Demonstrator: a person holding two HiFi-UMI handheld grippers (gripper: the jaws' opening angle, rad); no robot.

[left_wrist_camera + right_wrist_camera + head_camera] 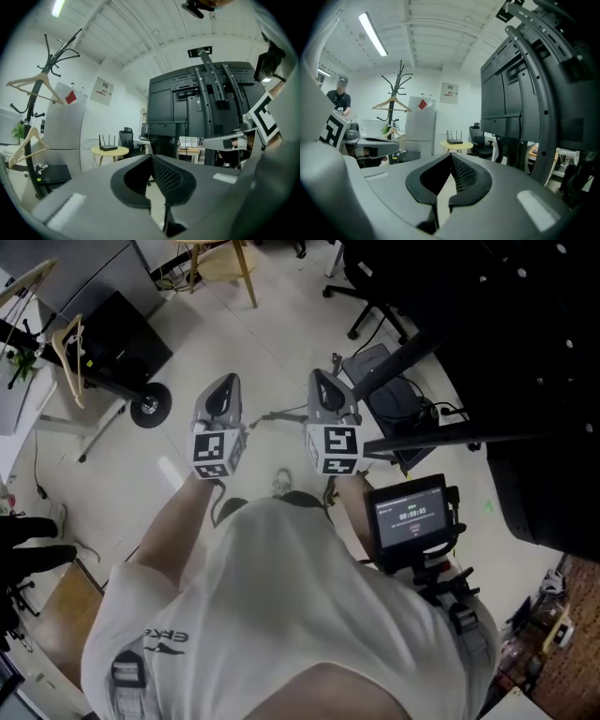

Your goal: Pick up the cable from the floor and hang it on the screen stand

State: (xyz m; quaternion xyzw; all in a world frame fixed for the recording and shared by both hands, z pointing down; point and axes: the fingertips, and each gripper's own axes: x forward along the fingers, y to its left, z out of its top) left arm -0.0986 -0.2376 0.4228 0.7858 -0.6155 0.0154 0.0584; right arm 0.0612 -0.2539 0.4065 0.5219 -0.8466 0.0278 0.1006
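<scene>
1. Writing first. The cubes [217, 454] on both grippers carry black-and-white square markers and no letters.
2. A small dark timer [410, 514] sits at the person's right side. Its pale digits are too small for me to read with any certainty.
3. A white poster [102, 90] with a red mark hangs on the far wall, and I cannot read its print. The person's white shirt [281, 596] has dark lettering on the sleeve, also unreadable from here.
4. The left gripper [151, 158] has its jaws closed tip to tip with nothing between them. It has a matte grey shell and dark pads with a dotted mesh texture.
5. The right gripper [451, 155] has the same build. Its tips meet, with a narrow slit below them, and it holds nothing.
6. A thin pale line that I take for the cable [281, 414] lies on the light, glossy floor [216, 324]. In the head view it shows between the two grippers, apart from both.
7. The stand [412, 354] is black, with slanted bars that look like metal. It carries large dark screens and stands to the right of the right gripper.
8. A black rack [35, 93] with curved hooks holds pale wooden hangers [26, 145].
9. A black router [108, 147] with upright antennas sits on a round yellowish bench [112, 152].
</scene>
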